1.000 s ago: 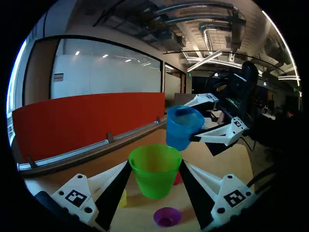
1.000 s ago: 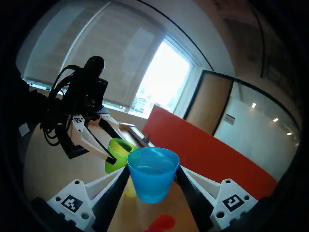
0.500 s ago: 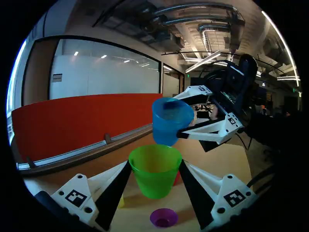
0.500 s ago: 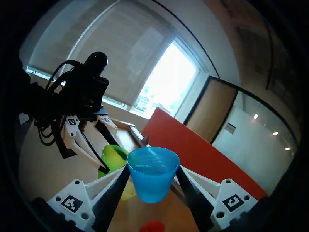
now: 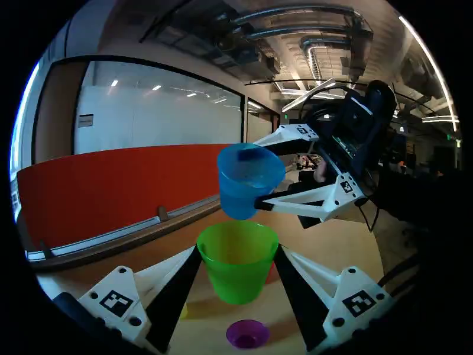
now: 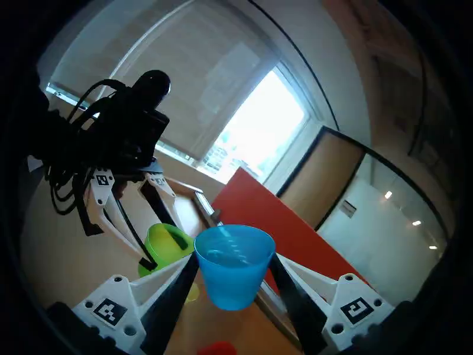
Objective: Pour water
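Blue cup (image 5: 245, 183) shifted above green cup (image 5: 237, 269) (fingers (image 5: 177, 284) clamp both).

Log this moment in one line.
left gripper: shut on green cup | right gripper: shut on blue cup | blue cup: holds water, above green cup | pour: not begun

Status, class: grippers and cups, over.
Left hand-held gripper shut on green cup. Right hand-held gripper shut on blue cup, water inside, higher. No pour yet; nothing between.
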